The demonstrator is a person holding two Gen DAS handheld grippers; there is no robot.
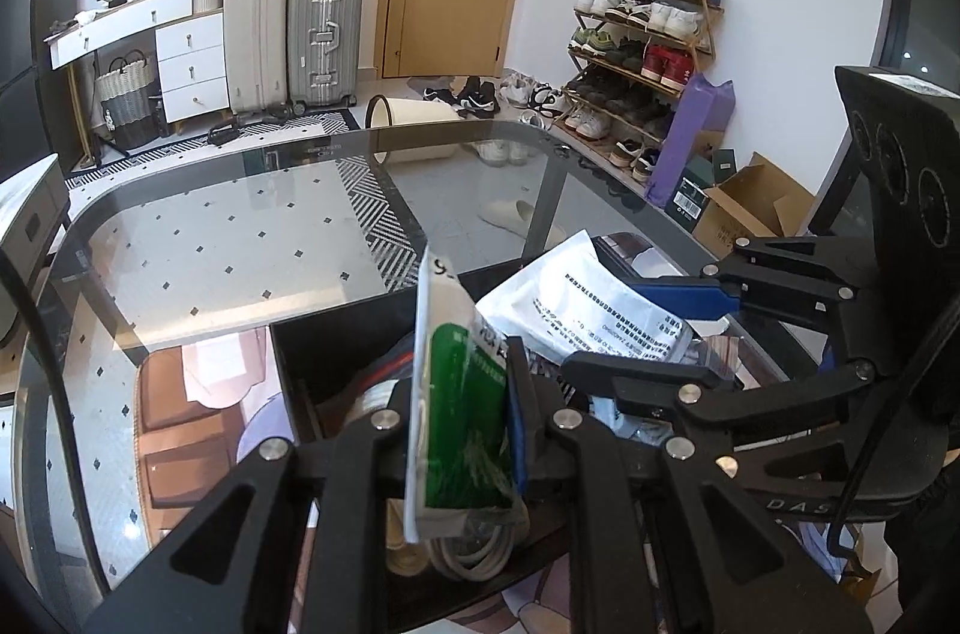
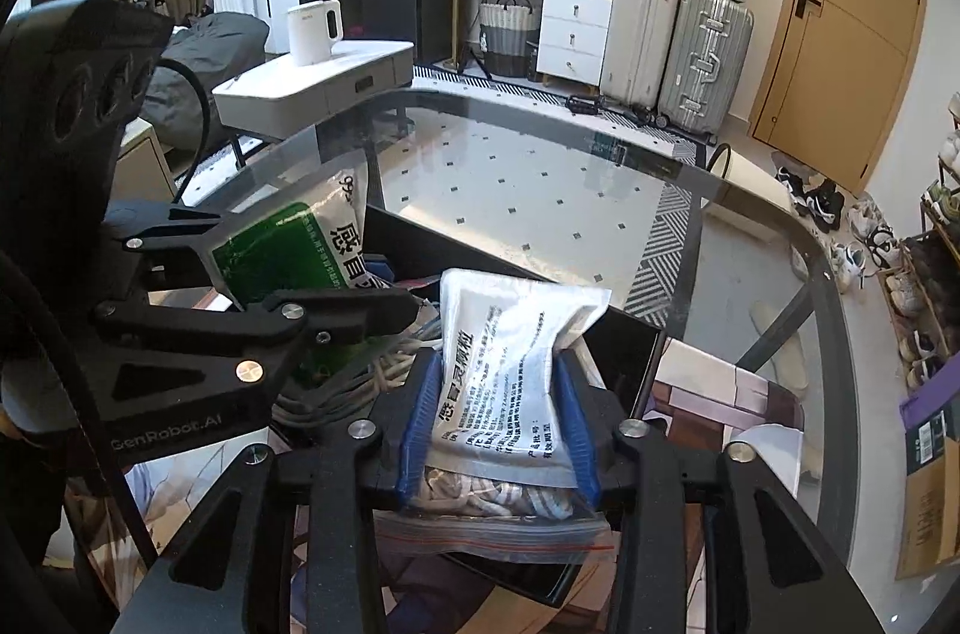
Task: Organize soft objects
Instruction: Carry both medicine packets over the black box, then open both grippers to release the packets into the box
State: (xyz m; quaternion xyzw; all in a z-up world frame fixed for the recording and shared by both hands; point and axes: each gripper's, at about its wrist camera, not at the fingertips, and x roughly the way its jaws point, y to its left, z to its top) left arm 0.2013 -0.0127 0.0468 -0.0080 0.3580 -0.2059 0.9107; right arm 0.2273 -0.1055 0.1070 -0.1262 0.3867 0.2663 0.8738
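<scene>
My left gripper [image 1: 465,415] is shut on a green and white soft packet [image 1: 465,394], held upright above a black open box [image 1: 336,352] on the glass table. The packet also shows in the right wrist view [image 2: 288,244]. My right gripper [image 2: 498,394] is shut on a white soft packet with black print [image 2: 510,340], also over the box; it appears in the left wrist view [image 1: 594,304] at the right. In the box lie a coiled white cable [image 2: 390,370] and a clear zip bag [image 2: 498,520] with cloth inside.
The glass table [image 1: 240,214] has a rounded far edge. Beyond it are suitcases [image 1: 294,34], a shoe rack [image 1: 642,40], a tipped white bin [image 1: 414,112] and a cardboard box [image 1: 750,214]. A white side table with a kettle [image 2: 312,34] stands at the left.
</scene>
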